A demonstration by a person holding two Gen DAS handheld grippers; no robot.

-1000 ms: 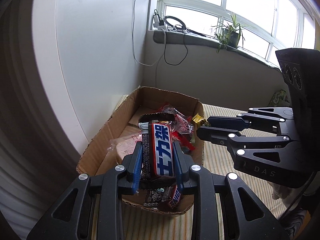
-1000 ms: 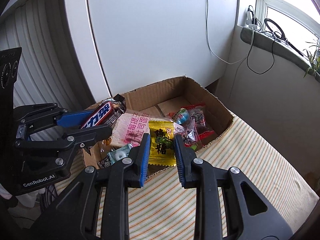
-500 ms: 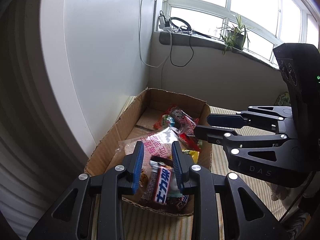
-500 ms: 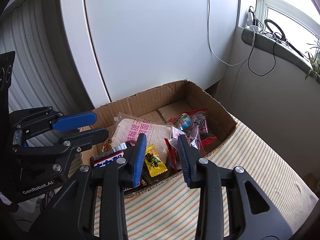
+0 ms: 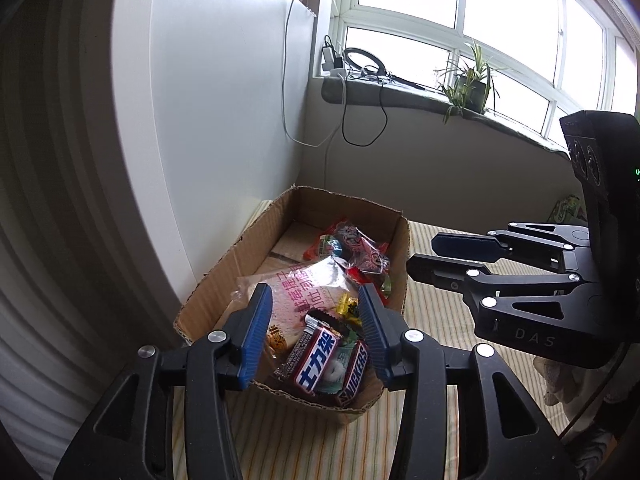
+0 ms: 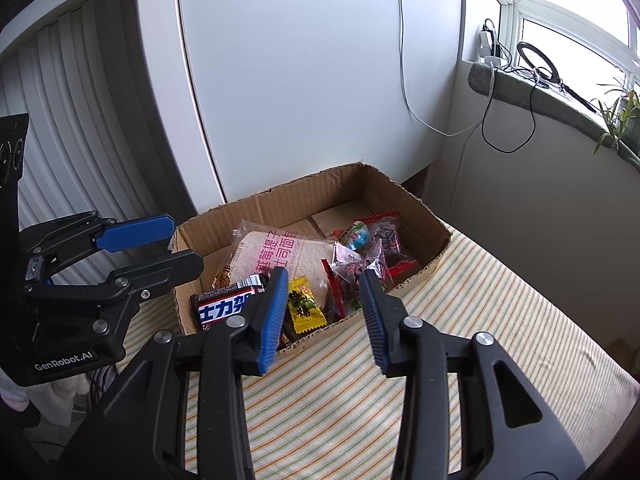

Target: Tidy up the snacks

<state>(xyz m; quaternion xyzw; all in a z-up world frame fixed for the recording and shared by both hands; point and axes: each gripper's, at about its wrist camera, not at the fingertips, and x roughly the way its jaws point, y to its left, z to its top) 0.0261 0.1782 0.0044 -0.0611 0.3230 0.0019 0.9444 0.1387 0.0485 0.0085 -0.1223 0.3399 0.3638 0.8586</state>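
An open cardboard box (image 5: 218, 276) (image 6: 280, 202) stands on a striped cloth and holds the snacks. My left gripper (image 5: 315, 296) hovers over its near end, jaws opening, nothing between them. Below it a Snickers bar (image 5: 316, 364) (image 6: 224, 306) lies loose in the box on a second bar. My right gripper (image 6: 323, 280) (image 5: 424, 254) hangs above the box's front wall, jaws opening and empty. A yellow candy (image 6: 304, 308) rests in the box under it. A bread pack with pink print (image 5: 304, 284) (image 6: 272, 252) and red candy bags (image 5: 360, 248) (image 6: 372, 248) fill the rest. The left gripper (image 6: 182, 242) shows beside the box.
A white cupboard front (image 6: 300, 80) rises right behind the box. The window sill (image 5: 400, 96) carries a potted plant (image 5: 468, 84), a ring light and chargers, with cables hanging down the wall. The striped cloth (image 6: 480, 320) stretches to the right of the box.
The left jaws let go of the Snickers bar and the right jaws let go of the yellow candy. Both snacks dropped into the box, and both pairs of jaws now stand wider.
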